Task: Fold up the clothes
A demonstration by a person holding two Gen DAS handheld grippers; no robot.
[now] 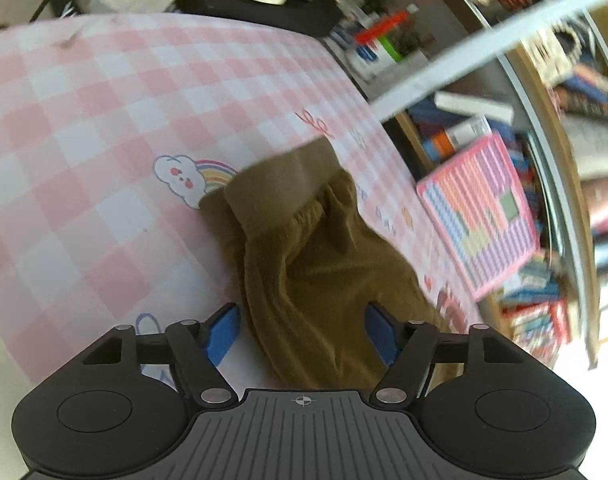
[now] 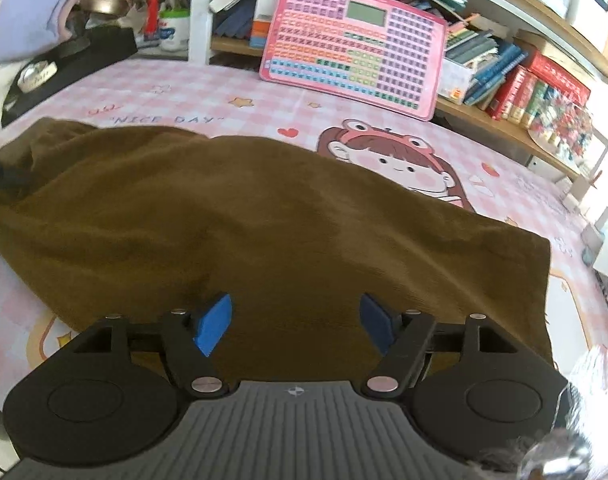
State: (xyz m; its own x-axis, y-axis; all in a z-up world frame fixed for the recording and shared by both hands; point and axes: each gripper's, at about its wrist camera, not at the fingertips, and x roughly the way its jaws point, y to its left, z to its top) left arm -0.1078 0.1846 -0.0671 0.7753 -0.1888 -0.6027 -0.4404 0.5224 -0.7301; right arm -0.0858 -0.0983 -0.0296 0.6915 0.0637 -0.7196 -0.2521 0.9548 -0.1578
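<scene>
We see brown shorts [image 2: 232, 216] lying on the pink checked counter [image 1: 84, 128], the folding barely begun as far as we can judge. In the right wrist view the cloth lies spread wide in one broad layer, rumpled at its far-left end, with one straight hem at the right. In the left wrist view the elastic waistband [image 1: 280, 196] sits bunched, the fabric below it creased and running toward the camera.

Both claws stand open and hold nothing. The left claw [image 1: 302, 334] hovers with its blue pads either side of the cloth, and we cannot tell whether they touch it. The right claw [image 2: 296, 324] sits over the near edge of the shorts, jaws wide.

What remains, in our view, is nearly everything: smoothing the waistband, bringing one half over the other, then folding again.

Room looks fair. To the left of the shorts the counter runs bare past the cloud print [image 1: 180, 178]. The far side is tighter: a pink toy tablet [image 2: 351, 44] leans against the bookshelf [image 2: 523, 80] close behind the cloth, and a black tray [image 2: 64, 68] crowds the far-left corner.
</scene>
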